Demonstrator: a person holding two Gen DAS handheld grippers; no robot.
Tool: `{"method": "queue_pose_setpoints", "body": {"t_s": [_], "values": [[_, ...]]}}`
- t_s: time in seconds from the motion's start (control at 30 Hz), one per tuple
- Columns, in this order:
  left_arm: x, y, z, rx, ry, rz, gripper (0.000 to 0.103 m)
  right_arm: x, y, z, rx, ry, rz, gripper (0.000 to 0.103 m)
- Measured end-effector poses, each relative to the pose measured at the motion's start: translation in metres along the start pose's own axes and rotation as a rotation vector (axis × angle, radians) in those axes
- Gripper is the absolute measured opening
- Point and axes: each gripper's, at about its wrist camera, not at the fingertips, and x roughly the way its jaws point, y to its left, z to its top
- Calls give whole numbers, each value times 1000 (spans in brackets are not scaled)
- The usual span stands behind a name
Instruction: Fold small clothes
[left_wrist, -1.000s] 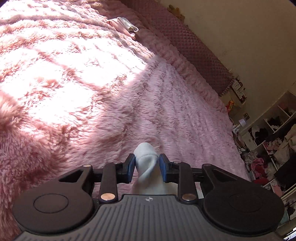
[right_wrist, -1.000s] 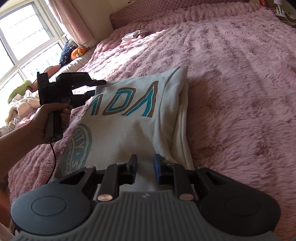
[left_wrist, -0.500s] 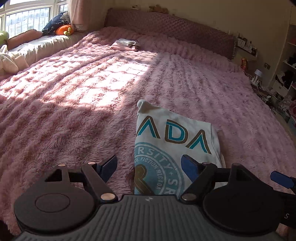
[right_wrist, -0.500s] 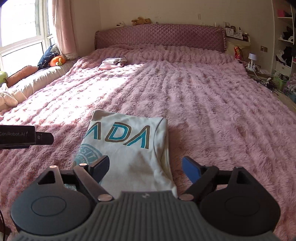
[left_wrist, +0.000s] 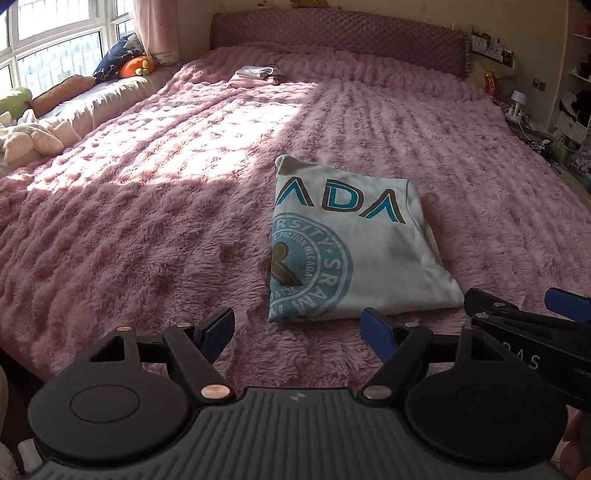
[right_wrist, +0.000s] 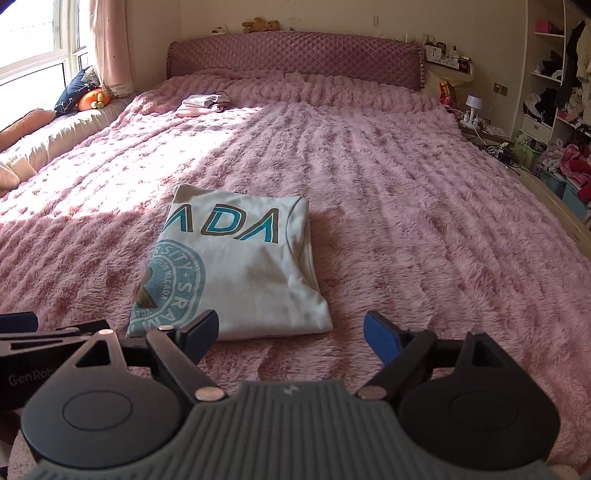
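A folded white T-shirt (left_wrist: 354, 243) with teal and brown print lies flat on the fluffy pink bedspread (left_wrist: 147, 206); it also shows in the right wrist view (right_wrist: 236, 266). My left gripper (left_wrist: 299, 334) is open and empty, held back from the shirt's near edge. My right gripper (right_wrist: 291, 330) is open and empty, just short of the shirt's near right corner. The right gripper's side shows at the right of the left wrist view (left_wrist: 524, 314), and the left gripper's side at the left of the right wrist view (right_wrist: 44, 332).
A small pile of pink and white clothes (right_wrist: 203, 104) lies far up the bed near the quilted headboard (right_wrist: 295, 55). Cushions and soft toys (left_wrist: 122, 66) line the window side at left. Cluttered shelves (right_wrist: 557, 110) stand at right.
Both grippers let go of the shirt, opened wide and pulled back toward the foot of the bed. The shirt now lies folded and flat on the bedspread.
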Motion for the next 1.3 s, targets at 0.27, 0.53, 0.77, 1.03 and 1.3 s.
{"method": "queue_pose_setpoints", "body": {"t_s": [0.27,0.53,0.77,1.03,1.3], "values": [[-9,1,-11,-21,28,4,91,-5,2,-7,10,30,1,82],[-13,3,-14,-29,30,11,91,-5,5,-11,15,50,5,82],[-13,3,-14,-29,30,10,91,-5,5,-8,10,51,-3,82],[-9,3,-13,-33,52,17,91,-4,3,-9,1,61,-10,82],[-5,2,-15,-35,74,19,90,-1,6,-9,-11,73,-20,82]]}}
